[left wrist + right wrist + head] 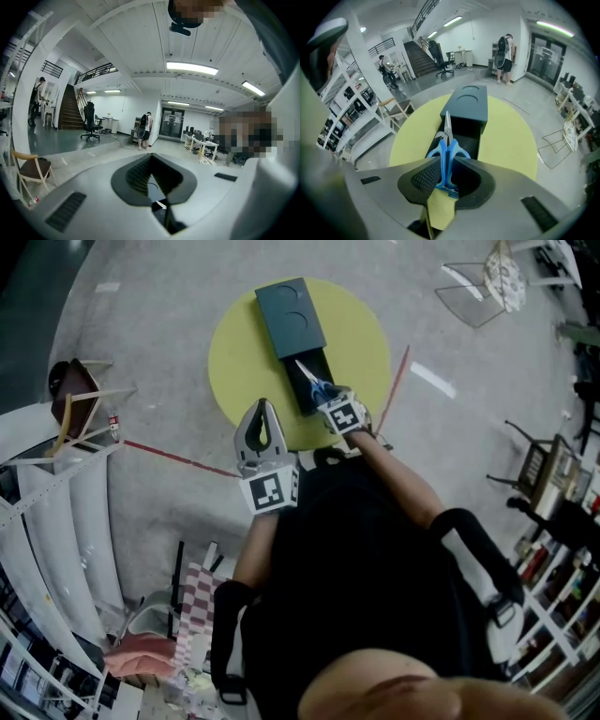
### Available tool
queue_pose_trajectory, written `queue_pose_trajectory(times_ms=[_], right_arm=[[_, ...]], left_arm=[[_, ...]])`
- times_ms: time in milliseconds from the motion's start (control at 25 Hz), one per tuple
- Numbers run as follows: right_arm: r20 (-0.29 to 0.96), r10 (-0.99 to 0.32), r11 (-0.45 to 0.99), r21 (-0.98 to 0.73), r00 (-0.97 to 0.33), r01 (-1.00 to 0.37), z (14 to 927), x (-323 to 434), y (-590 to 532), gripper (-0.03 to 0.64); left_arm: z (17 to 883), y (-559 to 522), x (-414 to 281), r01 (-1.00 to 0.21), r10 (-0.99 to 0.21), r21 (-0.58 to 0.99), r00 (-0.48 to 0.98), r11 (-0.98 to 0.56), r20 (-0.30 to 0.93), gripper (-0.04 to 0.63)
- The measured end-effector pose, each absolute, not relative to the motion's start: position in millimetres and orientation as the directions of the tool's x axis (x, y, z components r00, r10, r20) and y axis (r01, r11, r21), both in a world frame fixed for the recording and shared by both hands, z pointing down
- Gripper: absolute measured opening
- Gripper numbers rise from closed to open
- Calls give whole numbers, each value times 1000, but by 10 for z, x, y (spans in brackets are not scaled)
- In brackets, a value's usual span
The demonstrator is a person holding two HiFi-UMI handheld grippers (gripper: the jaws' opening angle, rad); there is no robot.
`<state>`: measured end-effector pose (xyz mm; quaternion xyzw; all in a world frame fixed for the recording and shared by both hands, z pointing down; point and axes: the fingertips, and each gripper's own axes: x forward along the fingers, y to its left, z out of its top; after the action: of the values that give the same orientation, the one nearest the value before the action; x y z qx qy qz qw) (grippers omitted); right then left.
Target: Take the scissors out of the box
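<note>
A dark box (291, 315) lies on a round yellow table (361, 334), its drawer (309, 395) pulled out toward me. My right gripper (330, 401) is shut on the blue handles of the scissors (315, 382), just above the drawer's near end. In the right gripper view the scissors (446, 152) sit between the jaws of that gripper (443, 177), steel blades pointing away over the open drawer (461, 133) of the box (468, 104). My left gripper (263, 409) hovers over the table's near edge, tips together, holding nothing. In its own view the left gripper (151, 182) points out level across the room.
A wooden chair (80, 395) and white shelving (66, 512) stand to the left. Red tape lines (178, 458) run across the grey floor. A wire rack (478, 294) lies at the far right. More shelves (553, 549) line the right side.
</note>
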<state>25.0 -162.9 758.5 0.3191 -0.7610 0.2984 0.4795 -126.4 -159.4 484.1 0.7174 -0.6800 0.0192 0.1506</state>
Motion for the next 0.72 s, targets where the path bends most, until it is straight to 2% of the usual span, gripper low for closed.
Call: queue_pose_trajectory(times_ms=[360, 720], right_arm=[[779, -411, 616, -145, -473, -775, 6599, 162, -2018, 81], [516, -615, 630, -132, -596, -765, 5353, 84, -2164, 81]], left_arm=[[4671, -1613, -1186, -986, -977, 161, 64, -32, 201, -3], [4457, -1563, -1168, -990, -985, 140, 46, -23, 166, -3]])
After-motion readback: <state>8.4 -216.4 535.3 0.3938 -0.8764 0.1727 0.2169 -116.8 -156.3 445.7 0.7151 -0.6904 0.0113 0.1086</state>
